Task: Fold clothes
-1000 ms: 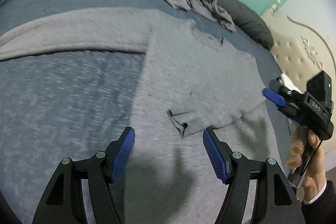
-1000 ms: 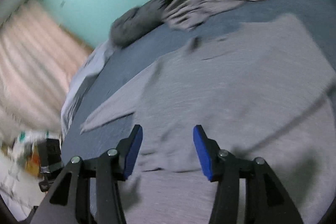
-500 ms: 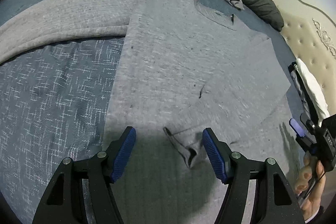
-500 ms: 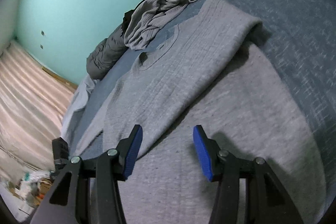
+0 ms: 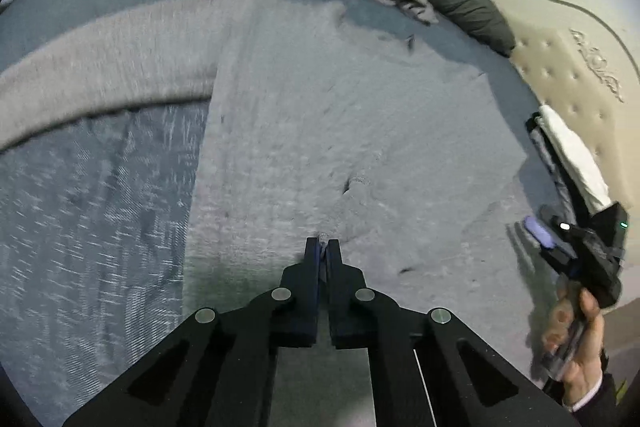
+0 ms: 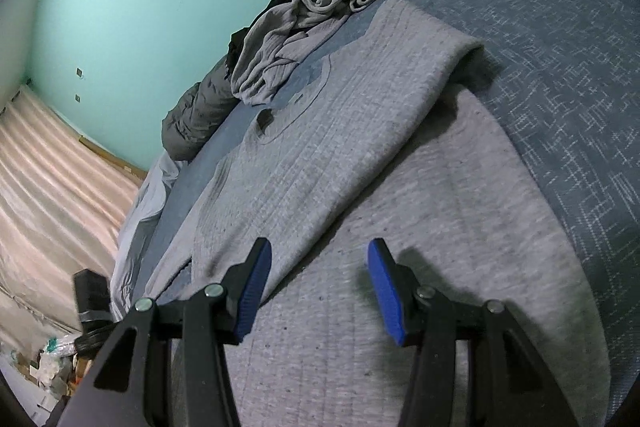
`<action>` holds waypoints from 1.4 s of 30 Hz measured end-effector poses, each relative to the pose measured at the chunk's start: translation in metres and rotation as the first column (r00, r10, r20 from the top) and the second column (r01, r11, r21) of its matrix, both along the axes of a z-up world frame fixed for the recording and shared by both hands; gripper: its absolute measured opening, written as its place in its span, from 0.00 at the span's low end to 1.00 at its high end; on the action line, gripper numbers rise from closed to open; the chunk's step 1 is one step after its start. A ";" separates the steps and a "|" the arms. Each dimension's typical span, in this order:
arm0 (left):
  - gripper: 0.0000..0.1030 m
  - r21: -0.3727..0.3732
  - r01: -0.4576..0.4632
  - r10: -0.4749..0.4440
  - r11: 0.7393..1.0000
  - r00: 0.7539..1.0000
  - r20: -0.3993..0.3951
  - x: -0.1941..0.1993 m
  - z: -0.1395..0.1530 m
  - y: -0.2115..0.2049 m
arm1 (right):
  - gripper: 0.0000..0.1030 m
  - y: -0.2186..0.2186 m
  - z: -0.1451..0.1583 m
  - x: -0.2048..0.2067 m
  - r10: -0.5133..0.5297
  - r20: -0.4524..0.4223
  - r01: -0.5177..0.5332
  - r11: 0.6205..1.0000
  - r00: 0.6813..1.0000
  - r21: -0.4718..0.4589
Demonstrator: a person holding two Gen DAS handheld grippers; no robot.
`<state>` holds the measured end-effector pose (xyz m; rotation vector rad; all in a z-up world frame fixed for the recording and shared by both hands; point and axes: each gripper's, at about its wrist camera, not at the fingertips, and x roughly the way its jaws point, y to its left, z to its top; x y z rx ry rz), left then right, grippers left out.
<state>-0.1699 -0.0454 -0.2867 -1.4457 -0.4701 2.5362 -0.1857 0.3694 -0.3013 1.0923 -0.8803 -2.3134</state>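
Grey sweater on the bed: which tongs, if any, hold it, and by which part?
The left tongs pinch the cuff of the grey sweater's folded-in sleeve. The right tongs hold nothing.

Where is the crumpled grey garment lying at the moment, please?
In both views the crumpled grey garment lies at the bed's far edge, against the dark pillow, just beyond the neckline of the flat grey sweater.

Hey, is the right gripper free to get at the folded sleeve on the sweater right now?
Probably yes. The right gripper is open and holds nothing, just above the grey sweater, and the folded sleeve lies straight ahead with nothing on it. The left gripper, shut on the sweater, is off to one side.
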 end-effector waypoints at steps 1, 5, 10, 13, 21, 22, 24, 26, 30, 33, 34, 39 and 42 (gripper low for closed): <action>0.03 0.005 0.001 -0.001 1.000 1.000 -0.004 0.005 0.006 -0.003 | 0.50 0.000 0.001 -0.001 -0.005 -0.001 0.005 1.000 1.000 -0.003; 0.03 0.036 -0.011 0.012 0.999 1.000 -0.009 0.026 0.028 -0.019 | 0.50 0.006 0.001 -0.002 -0.020 -0.001 0.020 1.000 1.000 -0.011; 0.03 0.010 -0.044 0.043 0.999 0.998 0.044 0.029 0.017 -0.029 | 0.50 0.011 0.000 -0.002 -0.031 0.007 0.031 0.999 1.000 -0.014; 0.03 -0.016 -0.047 0.048 0.999 0.996 0.079 0.030 0.004 -0.029 | 0.50 0.015 0.000 -0.003 -0.038 0.013 0.038 0.999 0.999 -0.018; 0.03 -0.056 -0.070 0.076 0.996 0.991 0.107 0.038 -0.005 -0.032 | 0.50 0.029 -0.003 -0.005 -0.068 0.034 0.069 0.997 0.997 -0.029; 0.03 -0.062 -0.071 0.077 0.996 0.991 0.109 0.039 -0.005 -0.032 | 0.50 0.030 -0.004 -0.006 -0.072 0.037 0.073 0.997 0.997 -0.033; 0.03 -0.074 -0.069 0.077 0.995 0.991 0.112 0.039 -0.004 -0.031 | 0.50 0.030 -0.004 -0.006 -0.077 0.041 0.078 0.996 0.996 -0.031; 0.04 -0.084 -0.060 0.069 0.995 0.991 0.116 0.038 -0.003 -0.029 | 0.50 0.030 -0.003 -0.006 -0.074 0.044 0.075 0.997 0.996 -0.027; 0.41 -0.093 -0.108 0.115 0.990 0.991 0.074 0.034 0.009 -0.036 | 0.50 0.030 -0.001 -0.008 -0.074 0.048 0.073 0.997 0.996 0.009; 0.42 -0.060 -0.115 0.118 0.991 0.992 0.038 0.027 0.017 -0.035 | 0.50 0.037 0.008 -0.012 -0.092 0.042 0.090 0.994 0.995 0.058; 0.42 -0.055 -0.100 0.102 0.993 0.994 0.032 0.022 0.017 -0.031 | 0.51 0.040 0.012 -0.014 -0.104 0.037 0.100 0.991 0.994 0.085; 0.42 -0.035 -0.036 0.036 0.999 0.999 0.007 0.001 0.009 -0.006 | 0.62 0.047 0.011 -0.047 -0.089 0.099 0.059 0.962 0.991 0.267; 0.42 -0.025 -0.005 0.005 1.000 1.000 0.005 -0.013 -0.004 0.007 | 0.62 0.051 0.010 -0.068 -0.085 0.137 0.029 0.928 0.987 0.370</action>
